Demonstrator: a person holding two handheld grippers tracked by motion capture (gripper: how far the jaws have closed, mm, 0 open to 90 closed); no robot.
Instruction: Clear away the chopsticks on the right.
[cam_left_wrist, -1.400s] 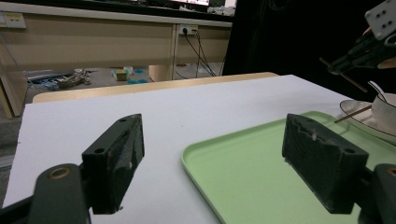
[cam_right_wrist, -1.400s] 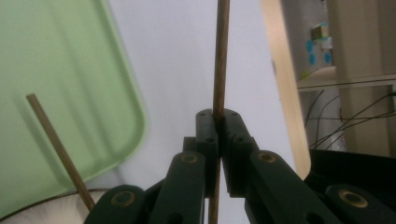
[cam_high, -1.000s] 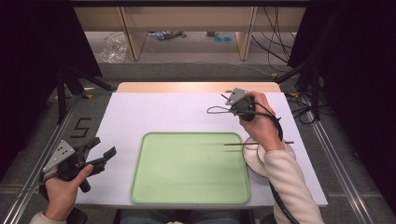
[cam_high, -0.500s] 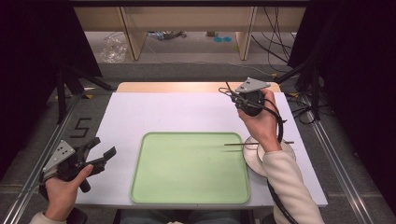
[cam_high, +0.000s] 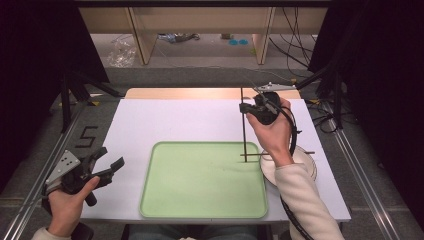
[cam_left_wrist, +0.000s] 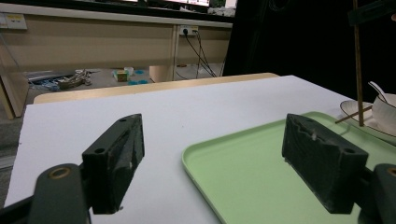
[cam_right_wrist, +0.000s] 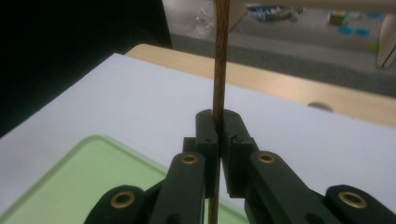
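Note:
My right gripper (cam_high: 248, 109) is raised over the white table's back right and is shut on a dark wooden chopstick (cam_high: 243, 135). The chopstick stands upright, its lower tip near the right rim of the green tray (cam_high: 200, 180). In the right gripper view the chopstick (cam_right_wrist: 220, 56) runs straight up between the closed jaws of that gripper (cam_right_wrist: 218, 135). A second chopstick (cam_high: 305, 152) lies across the white plate (cam_high: 305, 170). At the table's front left corner my left gripper (cam_high: 111, 159) is open and holds nothing; its jaws frame the tray (cam_left_wrist: 252, 177).
In the left gripper view a white bowl (cam_left_wrist: 385, 112) with a spoon (cam_left_wrist: 376, 88) sits on the plate (cam_left_wrist: 355, 109). A white sheet (cam_high: 175, 120) covers the table. Dark tripod legs (cam_high: 65, 100) stand at the left, and cables (cam_high: 325, 115) lie at the right.
The right gripper has risen and turned, and the chopstick in it now stands upright over the tray's right edge. The left gripper has stayed put.

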